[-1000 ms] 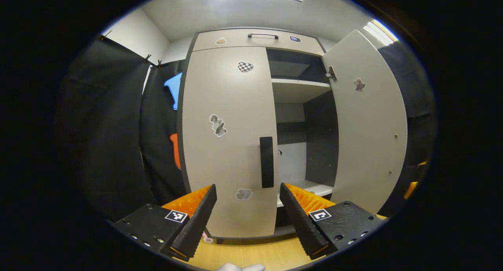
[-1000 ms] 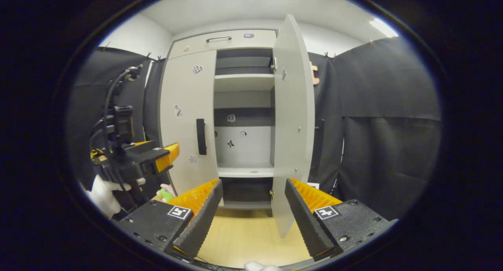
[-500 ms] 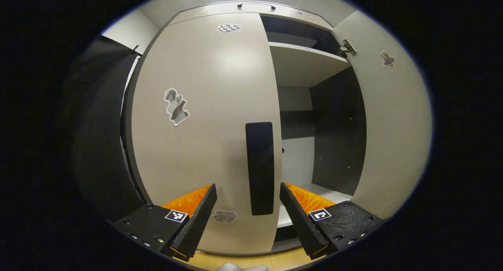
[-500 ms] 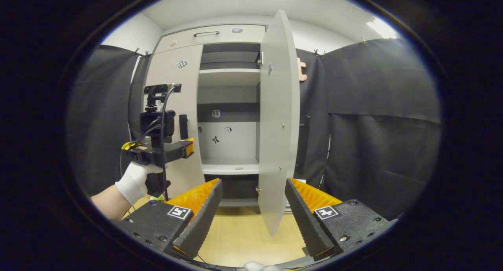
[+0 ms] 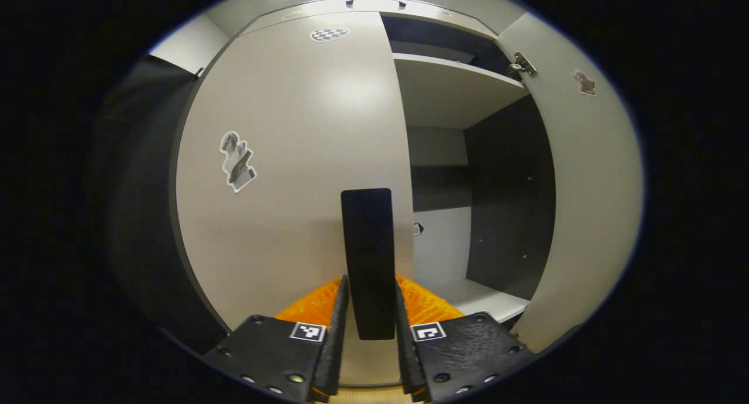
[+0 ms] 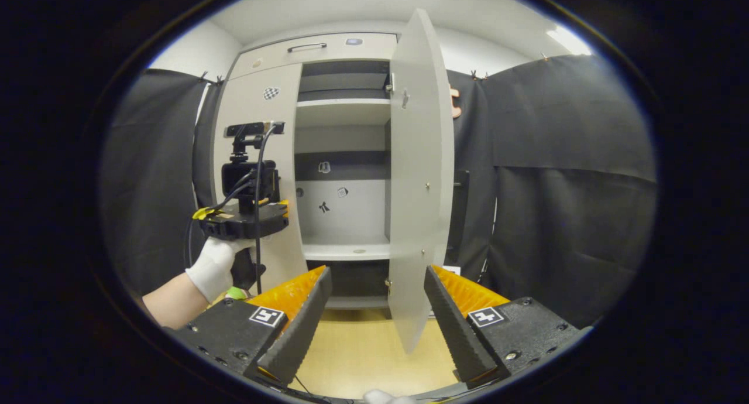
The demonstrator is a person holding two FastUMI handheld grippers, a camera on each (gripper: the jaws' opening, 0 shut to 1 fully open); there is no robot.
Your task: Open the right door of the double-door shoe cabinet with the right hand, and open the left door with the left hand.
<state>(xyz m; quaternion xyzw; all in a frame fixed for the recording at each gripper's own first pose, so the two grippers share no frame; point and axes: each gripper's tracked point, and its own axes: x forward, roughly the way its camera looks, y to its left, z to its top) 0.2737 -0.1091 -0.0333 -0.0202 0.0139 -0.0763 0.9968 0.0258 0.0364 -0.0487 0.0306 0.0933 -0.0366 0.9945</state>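
Note:
The beige shoe cabinet's left door [image 5: 292, 158] is closed, and its black vertical handle [image 5: 367, 240] runs down between my left gripper's fingers. My left gripper [image 5: 371, 281] is shut on that handle, one black finger on each side. In the right gripper view the right door [image 6: 418, 187] stands swung wide open, edge towards me. My right gripper [image 6: 377, 272] is open and holds nothing, set back from the cabinet above the floor. That view also has the left gripper [image 6: 251, 216] at the left door [image 6: 257, 158], held by a white-gloved hand [image 6: 213, 266].
Behind the open door are light shelves [image 6: 345, 249] and a dark back panel. A top drawer [image 6: 319, 47] with a bar handle runs above both doors. Black cloth walls [image 6: 562, 205] stand on both sides. The floor is light wood [image 6: 363, 351].
My left gripper moved forward onto the left door's handle and its fingers closed on it. My right gripper stayed back and open; the right door kept its open position.

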